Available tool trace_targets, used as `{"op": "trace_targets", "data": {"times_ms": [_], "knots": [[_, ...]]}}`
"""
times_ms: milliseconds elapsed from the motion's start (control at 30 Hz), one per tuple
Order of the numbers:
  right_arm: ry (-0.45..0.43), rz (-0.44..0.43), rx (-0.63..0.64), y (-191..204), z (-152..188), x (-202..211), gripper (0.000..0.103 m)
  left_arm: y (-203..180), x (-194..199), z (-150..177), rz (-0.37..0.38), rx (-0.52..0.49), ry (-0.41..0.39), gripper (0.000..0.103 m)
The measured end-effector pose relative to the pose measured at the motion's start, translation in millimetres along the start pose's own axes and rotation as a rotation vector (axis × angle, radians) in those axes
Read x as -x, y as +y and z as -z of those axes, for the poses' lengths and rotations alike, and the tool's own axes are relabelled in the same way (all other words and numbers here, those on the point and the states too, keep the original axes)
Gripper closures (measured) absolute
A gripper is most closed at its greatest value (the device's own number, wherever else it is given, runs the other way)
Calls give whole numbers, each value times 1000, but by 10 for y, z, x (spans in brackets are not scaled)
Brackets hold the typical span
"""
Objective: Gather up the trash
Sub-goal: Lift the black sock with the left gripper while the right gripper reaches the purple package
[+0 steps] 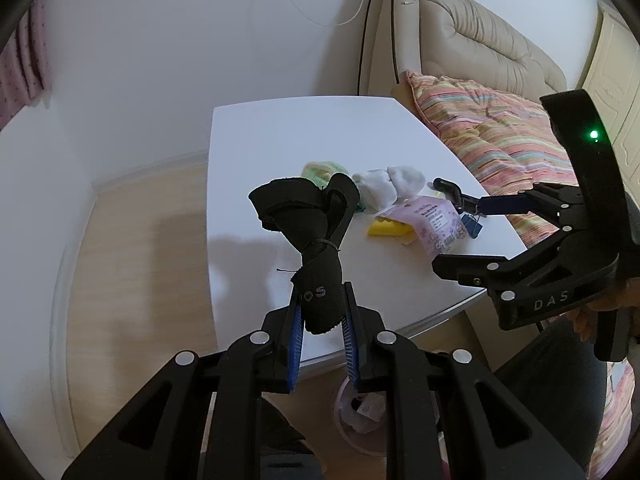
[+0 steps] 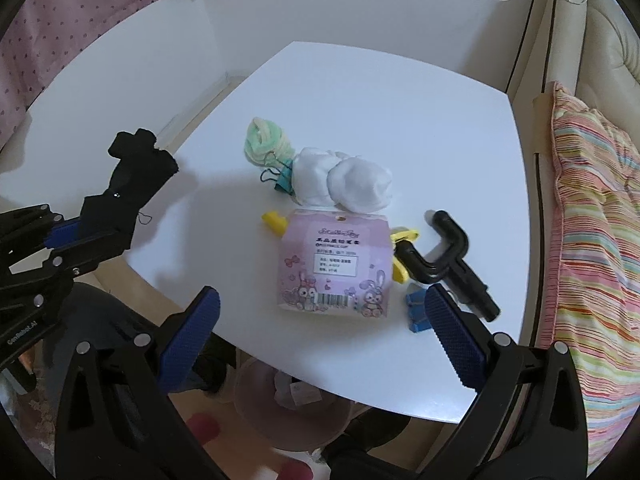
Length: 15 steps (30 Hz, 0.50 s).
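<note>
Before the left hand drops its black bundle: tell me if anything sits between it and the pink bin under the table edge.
The left gripper is shut on the black cloth bundle above the white table. The pink bin sits on the floor, partly under the table's near edge. That overhanging edge covers part of its opening; nothing else visible intervenes.

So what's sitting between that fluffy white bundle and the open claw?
The pink packet lies there, below the white bundle and ahead of the open right claw; the right wrist view shows it best.
</note>
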State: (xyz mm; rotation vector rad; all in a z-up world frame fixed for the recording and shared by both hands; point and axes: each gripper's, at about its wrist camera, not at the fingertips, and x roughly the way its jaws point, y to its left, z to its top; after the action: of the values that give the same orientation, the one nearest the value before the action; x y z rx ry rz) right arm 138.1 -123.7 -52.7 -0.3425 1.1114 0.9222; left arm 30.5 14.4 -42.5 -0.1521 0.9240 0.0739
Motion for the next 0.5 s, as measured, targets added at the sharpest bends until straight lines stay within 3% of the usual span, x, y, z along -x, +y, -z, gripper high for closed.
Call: {"op": "trace_targets", "data": {"times_ms": [67,133,367,500], "knots": [[4,-1,0,12,0,-33,6,26,-3,19,1,5,1,85],[10,7,-2,-4,-3,-58,22,50,-10,36,3,10,3,85],[22,32,0,-19,-12,-101,25,73,-37,64,11,23,5,85],[31,42,3,-34,4,-132,35,83,-52,77,17,26,10,85]]}}
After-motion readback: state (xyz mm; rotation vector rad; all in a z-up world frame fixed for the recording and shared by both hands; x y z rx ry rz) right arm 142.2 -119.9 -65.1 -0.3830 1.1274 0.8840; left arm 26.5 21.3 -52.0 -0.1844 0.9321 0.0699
